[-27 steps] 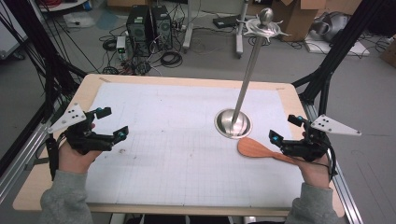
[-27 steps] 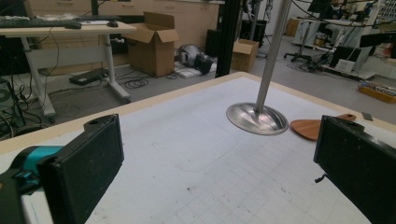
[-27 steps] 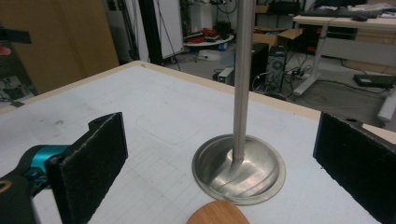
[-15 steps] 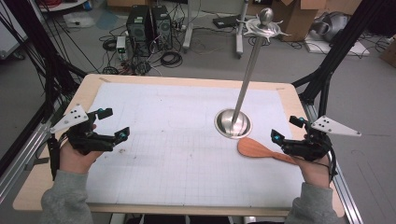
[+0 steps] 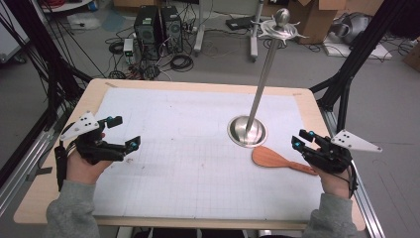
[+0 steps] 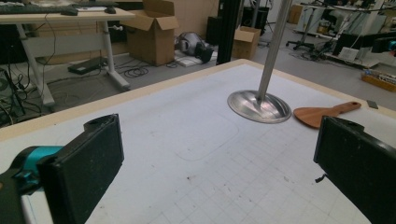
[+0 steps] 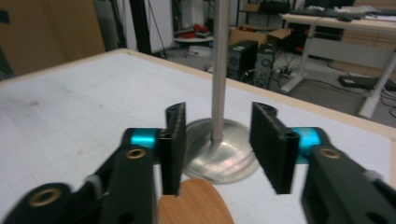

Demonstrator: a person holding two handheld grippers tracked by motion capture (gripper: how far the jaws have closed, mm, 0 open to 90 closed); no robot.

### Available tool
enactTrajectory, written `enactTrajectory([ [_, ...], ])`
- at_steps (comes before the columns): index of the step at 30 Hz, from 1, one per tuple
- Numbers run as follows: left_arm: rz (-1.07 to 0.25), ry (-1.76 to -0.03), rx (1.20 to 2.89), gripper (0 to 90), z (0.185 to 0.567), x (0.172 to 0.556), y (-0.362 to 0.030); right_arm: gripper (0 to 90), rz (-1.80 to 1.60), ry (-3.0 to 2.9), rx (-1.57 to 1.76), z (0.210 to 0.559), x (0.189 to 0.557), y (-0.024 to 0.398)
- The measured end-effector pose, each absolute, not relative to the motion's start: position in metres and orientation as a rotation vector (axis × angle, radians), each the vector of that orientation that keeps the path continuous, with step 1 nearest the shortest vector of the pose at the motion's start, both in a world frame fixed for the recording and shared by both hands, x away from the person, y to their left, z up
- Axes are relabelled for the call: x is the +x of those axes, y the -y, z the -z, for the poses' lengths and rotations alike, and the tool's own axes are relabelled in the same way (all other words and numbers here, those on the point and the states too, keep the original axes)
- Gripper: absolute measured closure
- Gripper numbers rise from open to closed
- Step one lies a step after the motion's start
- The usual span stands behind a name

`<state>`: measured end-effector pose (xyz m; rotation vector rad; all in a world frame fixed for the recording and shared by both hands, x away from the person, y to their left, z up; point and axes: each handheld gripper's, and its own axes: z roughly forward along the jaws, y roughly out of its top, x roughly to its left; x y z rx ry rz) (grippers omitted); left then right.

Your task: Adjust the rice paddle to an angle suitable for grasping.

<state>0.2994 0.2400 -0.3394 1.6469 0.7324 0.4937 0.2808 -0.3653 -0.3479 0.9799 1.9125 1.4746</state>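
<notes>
Metal stand (image 5: 246,131) sits just past the wooden spatula (image 5: 277,161), its pole rising ahead of my right gripper (image 5: 298,140) (jaws parted, spatula handle below, nothing clamped). Left gripper (image 5: 124,133) released, well apart.

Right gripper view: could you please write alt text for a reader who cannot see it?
The open right gripper hovers over the blade of a wooden spatula, its jaws apart and not pressing it. Just beyond stands a metal stand with an upright pole on a white table.
</notes>
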Motion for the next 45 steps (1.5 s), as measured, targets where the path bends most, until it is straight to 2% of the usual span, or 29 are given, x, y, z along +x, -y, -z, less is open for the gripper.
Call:
enactTrajectory([
  [3, -0.491, -0.735, 1.646, 2.0, 0.34, 0.299, -0.239, 73.8, -1.447, -1.919, 0.982, 0.354, 0.281, 0.365],
  [4, -0.491, -0.733, 1.647, 2.0, 0.34, 0.299, -0.239, 80.4, -1.433, -1.937, 0.986, 0.358, 0.283, 0.365],
  [9, -0.487, -0.738, 1.649, 2.0, 0.341, 0.3, -0.239, 89.1, -1.406, -1.976, 0.998, 0.366, 0.287, 0.366],
  [25, -0.485, -0.748, 1.652, 2.0, 0.344, 0.299, -0.241, 89.1, -1.282, -2.081, 1.106, 0.397, 0.316, 0.353],
  [45, -0.495, -0.778, 1.666, 2.0, 0.349, 0.291, -0.249, 89.1, -1.269, -2.118, 1.197, 0.419, 0.346, 0.338],
])
